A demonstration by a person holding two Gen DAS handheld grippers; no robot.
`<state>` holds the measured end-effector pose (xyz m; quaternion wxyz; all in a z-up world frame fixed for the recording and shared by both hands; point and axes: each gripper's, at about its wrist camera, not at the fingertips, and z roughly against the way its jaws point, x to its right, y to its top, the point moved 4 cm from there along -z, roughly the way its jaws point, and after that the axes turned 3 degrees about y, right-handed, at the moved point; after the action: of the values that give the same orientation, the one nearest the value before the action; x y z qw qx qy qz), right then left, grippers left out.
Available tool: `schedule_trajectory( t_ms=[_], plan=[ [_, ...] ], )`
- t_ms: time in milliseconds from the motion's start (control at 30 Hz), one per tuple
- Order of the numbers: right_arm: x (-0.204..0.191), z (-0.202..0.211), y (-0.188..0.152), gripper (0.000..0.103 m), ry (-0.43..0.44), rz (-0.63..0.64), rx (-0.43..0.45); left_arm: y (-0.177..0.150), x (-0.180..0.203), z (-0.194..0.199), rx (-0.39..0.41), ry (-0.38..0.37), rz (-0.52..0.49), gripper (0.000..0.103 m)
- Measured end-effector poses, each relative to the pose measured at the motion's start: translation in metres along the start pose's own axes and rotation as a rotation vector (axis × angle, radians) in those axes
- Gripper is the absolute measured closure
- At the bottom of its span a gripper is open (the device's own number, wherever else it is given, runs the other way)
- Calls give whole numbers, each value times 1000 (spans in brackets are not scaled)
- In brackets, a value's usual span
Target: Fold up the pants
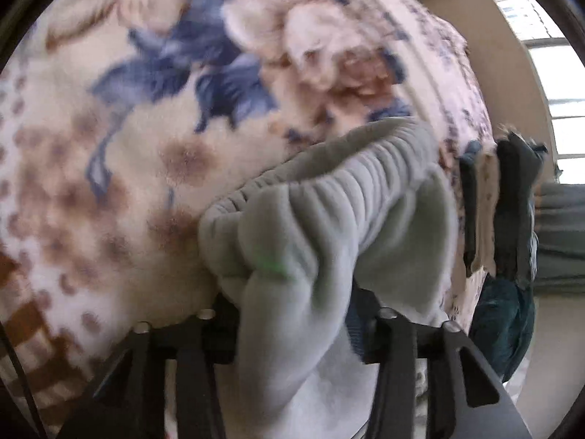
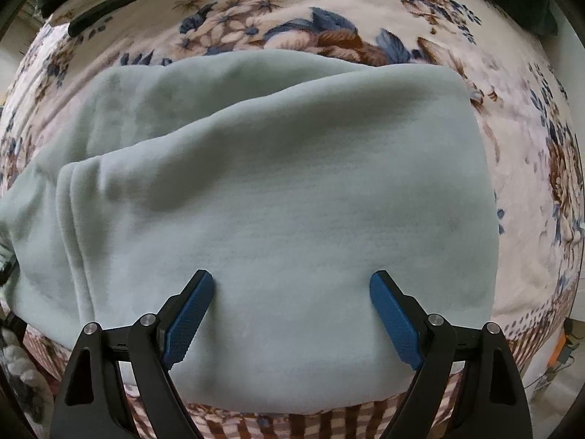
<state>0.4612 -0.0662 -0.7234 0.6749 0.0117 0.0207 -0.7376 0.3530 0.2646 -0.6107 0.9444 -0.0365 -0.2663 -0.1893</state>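
Pale grey-green fleece pants [image 2: 278, 197] lie spread flat on the bed, one layer folded over another. My right gripper [image 2: 292, 307] hangs straight down over them, open, its blue pads [image 2: 190, 314] wide apart with flat cloth below and nothing pinched. In the left wrist view the gathered elastic waistband [image 1: 365, 183] bunches up in front of the camera. My left gripper [image 1: 292, 314] is shut on a thick wad of the pants [image 1: 292, 329], which fills the gap between the jaws and hides the fingertips.
A plush floral blanket [image 2: 519, 139] [image 1: 139, 117] covers the bed; its checked border [image 2: 329, 424] marks the near edge. Dark clothes lie at the far corners [image 2: 91, 3]. More dark garments [image 1: 512, 212] hang beyond the bed near a bright window [image 1: 559, 73].
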Motion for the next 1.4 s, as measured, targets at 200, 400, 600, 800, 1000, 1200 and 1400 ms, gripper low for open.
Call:
schedule_trajectory(
  t_ms=[200,400,600,800,1000,1200,1400],
  plan=[
    [-12,-9,6,13,-5,1,-5,-8,6,14,22,17,-66,76],
    [1,-8,6,13,27,-1,2,-24,50,49,94,7,-240,87],
    [31,13,5,13,72,-74,56,-79,143,98,156,-31,-523,89],
    [109,30,-2,13,83,-251,99,-199,237,110,74,-151,-799,89],
    [208,23,-19,13,36,-401,87,-354,276,23,-134,-80,-1106,89],
    [274,17,-42,13,25,-476,56,-396,253,-58,-249,178,-1228,82],
    [290,15,-50,13,86,-445,61,-393,262,-39,-263,133,-1263,2]
  ],
)
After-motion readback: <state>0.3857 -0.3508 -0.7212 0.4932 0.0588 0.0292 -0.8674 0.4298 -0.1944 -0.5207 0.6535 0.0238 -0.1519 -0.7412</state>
